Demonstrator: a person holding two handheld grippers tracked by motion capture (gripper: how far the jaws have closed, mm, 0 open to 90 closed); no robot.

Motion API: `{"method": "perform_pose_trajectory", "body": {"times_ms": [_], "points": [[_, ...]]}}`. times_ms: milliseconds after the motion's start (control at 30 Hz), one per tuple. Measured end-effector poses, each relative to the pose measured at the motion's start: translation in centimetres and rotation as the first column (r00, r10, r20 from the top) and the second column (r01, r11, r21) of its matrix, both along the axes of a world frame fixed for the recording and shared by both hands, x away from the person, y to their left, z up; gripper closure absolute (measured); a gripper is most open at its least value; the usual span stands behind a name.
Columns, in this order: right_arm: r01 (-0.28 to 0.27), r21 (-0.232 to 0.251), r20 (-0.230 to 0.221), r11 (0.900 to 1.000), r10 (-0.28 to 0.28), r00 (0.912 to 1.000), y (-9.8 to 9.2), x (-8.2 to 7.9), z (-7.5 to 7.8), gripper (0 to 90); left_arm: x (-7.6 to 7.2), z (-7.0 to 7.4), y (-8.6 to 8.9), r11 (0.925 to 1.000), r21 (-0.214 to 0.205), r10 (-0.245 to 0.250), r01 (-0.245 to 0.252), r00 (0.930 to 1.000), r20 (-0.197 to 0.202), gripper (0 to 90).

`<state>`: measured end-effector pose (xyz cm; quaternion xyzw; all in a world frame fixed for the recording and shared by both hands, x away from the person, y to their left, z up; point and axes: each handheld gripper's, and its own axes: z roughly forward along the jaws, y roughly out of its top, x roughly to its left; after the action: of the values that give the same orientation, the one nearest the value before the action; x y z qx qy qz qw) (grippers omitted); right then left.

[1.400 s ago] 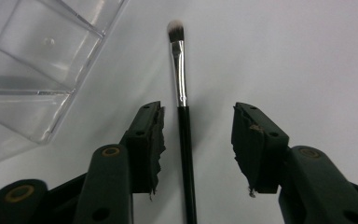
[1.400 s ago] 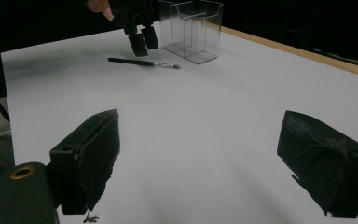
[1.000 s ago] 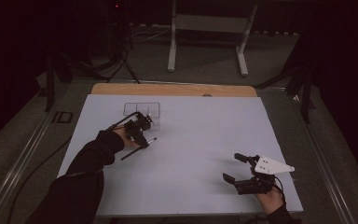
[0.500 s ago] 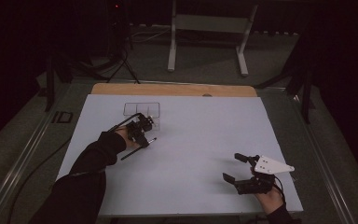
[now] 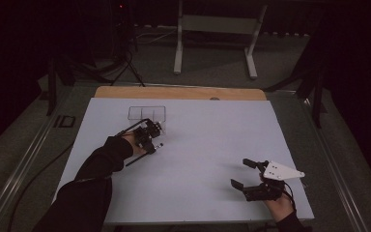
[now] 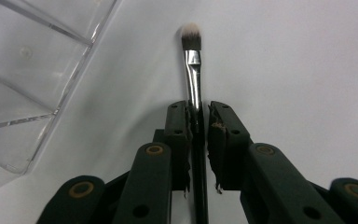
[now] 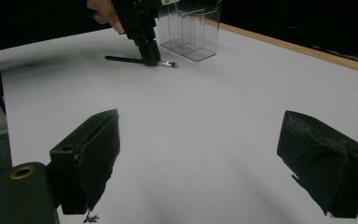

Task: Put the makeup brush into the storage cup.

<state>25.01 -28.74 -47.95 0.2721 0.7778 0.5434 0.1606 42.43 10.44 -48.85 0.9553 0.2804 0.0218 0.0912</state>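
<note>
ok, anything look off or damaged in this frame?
The pads on the left gripper's fingers look frayed, with ragged bits along their inner edges where they clamp the makeup brush. The clear organizer stands upright; nothing is spilled.

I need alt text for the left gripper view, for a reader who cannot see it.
Two black jaws of the left gripper close on the handle of a small makeup brush that points away over a white table. A clear plastic organizer stands at the left.
</note>
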Motion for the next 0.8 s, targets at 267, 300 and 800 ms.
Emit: {"method": "perform_pose_trajectory", "body": {"times_ms": [267, 300, 800], "points": [[-0.001, 0.003, -0.001, 1.0, 0.001, 1.0, 0.0, 0.0, 0.0, 13.0, -0.1, 0.0, 0.0, 0.9996, -0.004, -0.026, 0.026, 0.9996, 0.005, 83.9], [-0.001, 0.002, -0.001, 1.0, 0.001, 1.0, 0.0, 0.0, 0.0, 13.0, -0.2, -0.1, 0.0, 0.9996, -0.005, -0.026, 0.026, 0.9996, 0.007, 84.0], [0.004, 0.004, 0.001, 1.0, -0.004, 1.0, 0.0, 0.0, 0.0, 13.0, -1.0, 2.2, 0.7, 0.9982, -0.058, 0.019, -0.015, 0.9978, 0.064, 85.2]]}}
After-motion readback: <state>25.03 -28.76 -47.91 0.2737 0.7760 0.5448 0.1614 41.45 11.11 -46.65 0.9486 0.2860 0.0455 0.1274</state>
